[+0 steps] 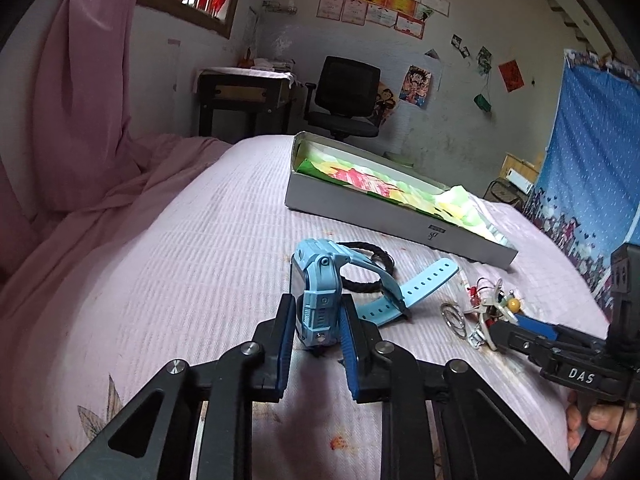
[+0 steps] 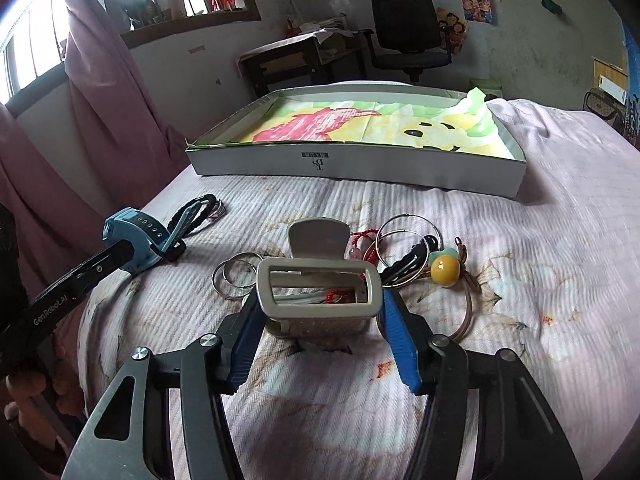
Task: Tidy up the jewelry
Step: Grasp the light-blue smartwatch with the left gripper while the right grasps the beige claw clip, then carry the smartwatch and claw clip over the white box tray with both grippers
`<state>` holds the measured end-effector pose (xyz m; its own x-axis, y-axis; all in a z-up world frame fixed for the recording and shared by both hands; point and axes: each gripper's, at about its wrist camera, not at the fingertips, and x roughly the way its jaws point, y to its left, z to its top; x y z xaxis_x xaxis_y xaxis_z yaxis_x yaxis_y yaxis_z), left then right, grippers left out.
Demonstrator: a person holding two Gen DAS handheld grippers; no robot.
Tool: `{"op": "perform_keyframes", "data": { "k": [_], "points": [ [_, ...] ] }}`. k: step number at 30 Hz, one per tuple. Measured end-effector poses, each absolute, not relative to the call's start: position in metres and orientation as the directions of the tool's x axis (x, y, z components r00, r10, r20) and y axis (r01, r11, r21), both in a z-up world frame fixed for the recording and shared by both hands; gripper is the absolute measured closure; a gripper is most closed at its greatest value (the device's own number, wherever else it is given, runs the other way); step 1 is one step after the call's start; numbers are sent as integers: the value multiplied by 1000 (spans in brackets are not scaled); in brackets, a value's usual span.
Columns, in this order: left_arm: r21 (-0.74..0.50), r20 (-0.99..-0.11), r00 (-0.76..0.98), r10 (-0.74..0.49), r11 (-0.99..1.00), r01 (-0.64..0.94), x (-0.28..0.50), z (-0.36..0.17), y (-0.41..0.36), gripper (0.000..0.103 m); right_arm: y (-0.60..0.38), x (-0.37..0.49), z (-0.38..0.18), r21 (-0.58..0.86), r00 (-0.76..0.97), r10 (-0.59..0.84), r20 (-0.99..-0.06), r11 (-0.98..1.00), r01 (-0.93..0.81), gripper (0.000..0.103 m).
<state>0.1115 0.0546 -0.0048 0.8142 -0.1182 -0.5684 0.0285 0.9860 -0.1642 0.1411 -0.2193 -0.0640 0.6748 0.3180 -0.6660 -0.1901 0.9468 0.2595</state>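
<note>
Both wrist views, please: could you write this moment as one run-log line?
left gripper: shut on blue watch | right gripper: shut on grey hair claw | box: no jewelry inside | both items low over bed

Bare bedspread (image 2: 400, 208) lies open between trinkets (image 2: 404, 254) and box (image 2: 360, 168).

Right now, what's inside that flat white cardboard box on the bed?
The flat white cardboard box holds only a crinkled green, yellow and red printed paper lining; no jewelry shows on it. Whatever lies beneath the paper is hidden.
</note>
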Motion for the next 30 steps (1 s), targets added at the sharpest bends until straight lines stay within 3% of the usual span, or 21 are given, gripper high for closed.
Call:
{"op": "perform_keyframes", "data": {
  "k": [8, 9, 16, 18, 30],
  "points": [
    [-26, -533, 845, -41, 999, 32, 99, 0, 35, 86, -217, 129, -60, 227, 717, 304, -627, 952, -205, 51],
    [-21, -526, 850, -40, 999, 35, 97, 1, 33, 86, -216, 126, -57, 215, 728, 296, -618, 955, -206, 58],
    [-12, -507, 860, -60, 998, 63, 84, 6, 25, 86, -214, 112, -48, 179, 763, 276, -585, 961, -210, 60],
    [-16, -503, 862, -66, 998, 67, 81, 7, 24, 86, -214, 110, -48, 183, 761, 279, -585, 960, -212, 70],
    [-47, -496, 862, -102, 995, 90, 73, 7, 24, 86, -215, 103, -48, 194, 763, 291, -577, 957, -218, 70]
  ]
}}
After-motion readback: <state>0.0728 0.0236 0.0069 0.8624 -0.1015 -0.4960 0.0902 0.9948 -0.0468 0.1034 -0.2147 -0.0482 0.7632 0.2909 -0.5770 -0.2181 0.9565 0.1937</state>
